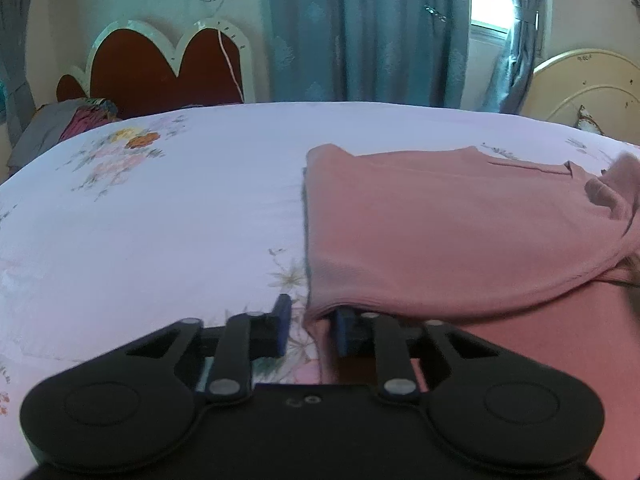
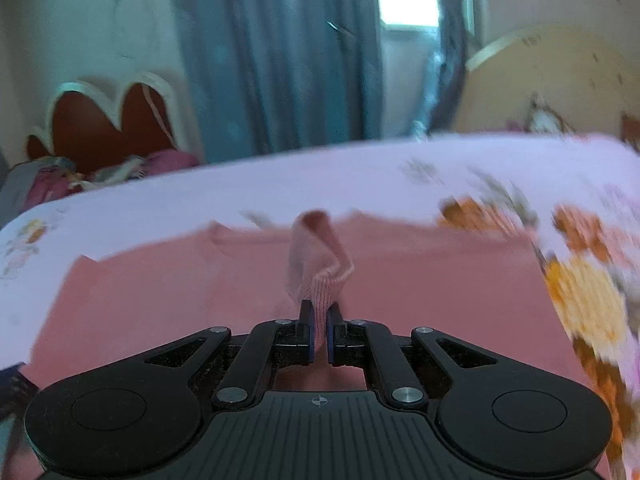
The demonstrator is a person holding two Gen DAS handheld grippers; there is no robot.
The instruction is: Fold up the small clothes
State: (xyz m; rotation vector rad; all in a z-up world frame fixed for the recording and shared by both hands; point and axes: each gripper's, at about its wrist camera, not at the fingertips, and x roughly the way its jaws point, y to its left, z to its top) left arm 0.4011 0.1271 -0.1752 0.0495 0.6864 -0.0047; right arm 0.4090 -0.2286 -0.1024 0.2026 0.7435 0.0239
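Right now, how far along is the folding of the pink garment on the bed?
Partly done: the pink garment lies on the bed sheet with one layer already over another. In hand: the right gripper is shut on a raised ribbed edge, while the left gripper is open at the near corner. Left: laying that edge down and further folds.

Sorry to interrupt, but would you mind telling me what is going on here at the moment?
A person is folding a pink garment on a floral bedsheet with two handheld grippers. The right gripper is shut on a ribbed edge of the cloth and holds it raised. The left gripper is open at the garment's near corner, one finger tucked under the fabric, gripping nothing yet.
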